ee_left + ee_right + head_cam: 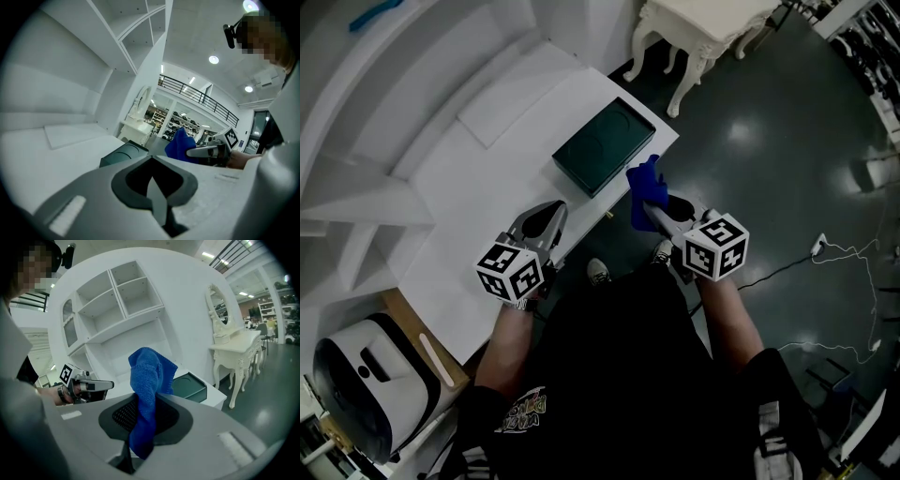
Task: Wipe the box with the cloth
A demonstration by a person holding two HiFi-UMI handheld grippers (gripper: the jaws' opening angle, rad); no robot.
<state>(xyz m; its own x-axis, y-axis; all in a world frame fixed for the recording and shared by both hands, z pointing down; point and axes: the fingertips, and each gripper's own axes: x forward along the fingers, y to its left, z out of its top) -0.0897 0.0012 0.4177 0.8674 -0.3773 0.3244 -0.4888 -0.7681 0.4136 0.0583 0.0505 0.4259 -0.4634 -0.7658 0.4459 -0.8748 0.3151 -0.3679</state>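
Note:
A dark green box point(604, 147) lies flat at the right corner of the white table point(487, 202); it also shows as the box point(123, 153) and the box point(190, 384). My right gripper point(643, 194) is shut on a blue cloth point(645, 185), held just off the table's near edge, beside the box and apart from it. The cloth point(146, 394) stands up between the jaws. My left gripper point(546, 218) hovers over the table's near edge, short of the box, jaws shut with nothing in them.
White shelving point(356, 169) curves around the back and left of the table. A cream ornate dressing table point(698, 33) stands on the dark floor beyond the box. A white appliance point(366, 384) sits low at the left. Cables point(844, 258) trail on the floor.

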